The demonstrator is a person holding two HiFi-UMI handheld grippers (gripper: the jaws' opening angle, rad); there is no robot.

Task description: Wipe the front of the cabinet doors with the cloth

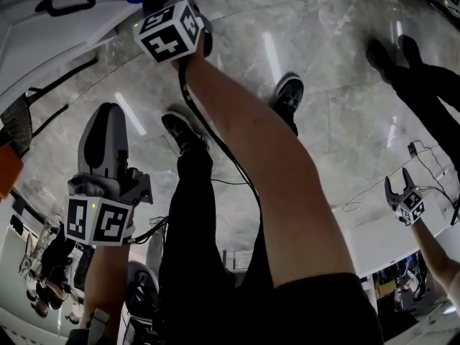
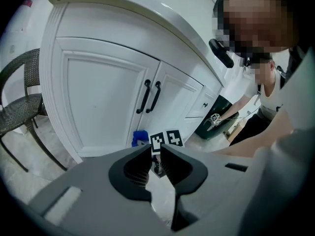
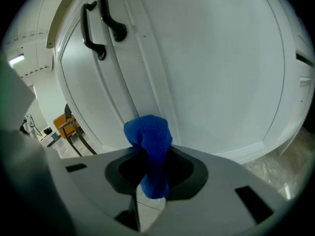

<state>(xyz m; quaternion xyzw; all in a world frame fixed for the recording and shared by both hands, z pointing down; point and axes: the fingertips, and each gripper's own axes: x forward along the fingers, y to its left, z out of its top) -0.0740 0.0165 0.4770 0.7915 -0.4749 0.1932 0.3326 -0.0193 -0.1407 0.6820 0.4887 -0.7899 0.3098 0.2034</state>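
Right claw (image 3: 150, 156): clenched on the blue cloth (image 3: 147, 136) — a wad sticks out past the tips.
Cloth: low down by the white door (image 3: 206, 73), very near it; I can't tell if it touches.
Left claw (image 2: 156, 154): tips almost together, nothing in it — held back from the cabinet (image 2: 98, 97).
Handles (image 3: 98, 26): black, up above the cloth.
Floor (image 1: 323, 85): grey stone.
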